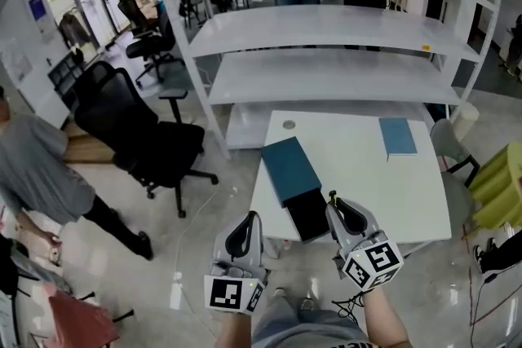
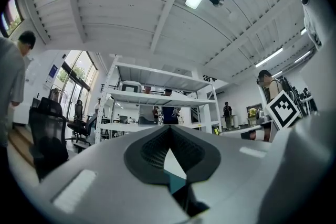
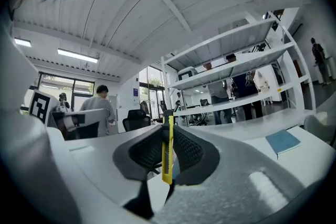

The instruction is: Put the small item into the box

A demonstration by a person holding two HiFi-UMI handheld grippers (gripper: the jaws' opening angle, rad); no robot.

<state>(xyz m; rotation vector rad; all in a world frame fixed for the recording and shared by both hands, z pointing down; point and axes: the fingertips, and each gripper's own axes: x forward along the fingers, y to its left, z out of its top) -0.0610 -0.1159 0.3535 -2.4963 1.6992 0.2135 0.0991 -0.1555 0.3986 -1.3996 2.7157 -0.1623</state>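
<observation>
Your right gripper (image 3: pixel 168 128) is pinching a slim yellow utility knife (image 3: pixel 167 155) between its pads. The knife stands upright in the grip, its dark tip poking up past the jaw tips. In the head view, that gripper (image 1: pixel 336 204) hangs over the near edge of the white table (image 1: pixel 351 175), just right of the box. The knife (image 1: pixel 333 196) shows there only as a small yellow and black tip. Your left gripper (image 2: pixel 169 131) has its jaws pressed together at the tips with nothing between them. In the head view it (image 1: pixel 245 218) sits off the near left corner of the table, above the floor. The box (image 1: pixel 298 187) lies on the near left part of the table, a teal part toward the far side and a black part at its near end. Teal and black show below the meeting tips in the left gripper view, too. A thin teal book (image 1: pixel 397 136) lies on the far right of the table, well apart from the box. Beyond the table stands a white shelving rack (image 1: pixel 326 37). To the left are a black office chair (image 1: pixel 139 134) and a person in a grey shirt (image 1: pixel 37 167).
</observation>
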